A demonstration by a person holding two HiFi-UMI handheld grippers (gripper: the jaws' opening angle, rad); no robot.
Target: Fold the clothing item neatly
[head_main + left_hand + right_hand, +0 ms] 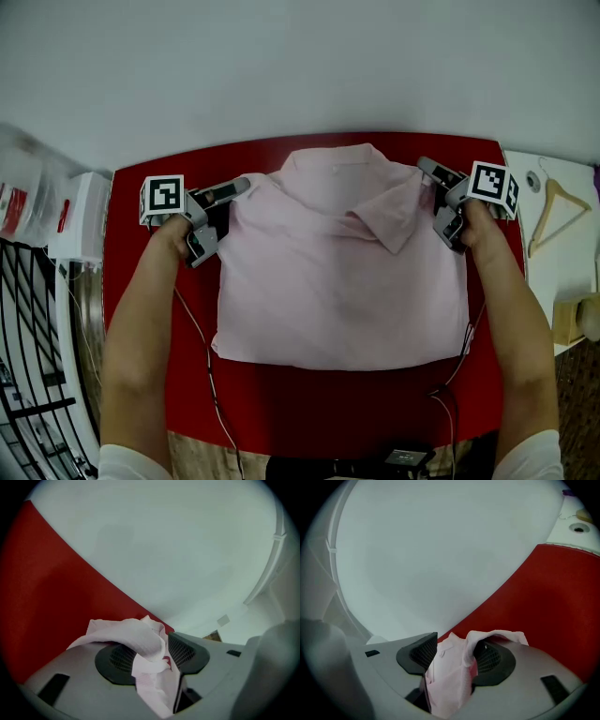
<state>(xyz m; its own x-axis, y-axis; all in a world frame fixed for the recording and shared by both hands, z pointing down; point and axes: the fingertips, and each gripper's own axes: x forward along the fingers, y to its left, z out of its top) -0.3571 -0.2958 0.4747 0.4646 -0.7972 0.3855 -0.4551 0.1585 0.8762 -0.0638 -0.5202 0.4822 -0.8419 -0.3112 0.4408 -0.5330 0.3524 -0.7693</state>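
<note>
A pink polo shirt (342, 272) lies folded into a rectangle on the red table (281, 408), collar (375, 214) at the far side. My left gripper (223, 217) is at the shirt's far left corner, my right gripper (438, 199) at its far right corner. In the left gripper view the left gripper (150, 641) has its jaws apart, and pink fabric (140, 641) drapes loosely over one pad and hangs in the gap. The right gripper view shows the same for my right gripper (457, 644): jaws apart, a bunch of fabric (450, 672) loose between them.
A wooden hanger (553, 211) lies on the white surface to the right. A white box (84, 216) and a black wire rack (37, 375) stand at the left. Cables (211, 375) run along the table's front to a black device (403, 459).
</note>
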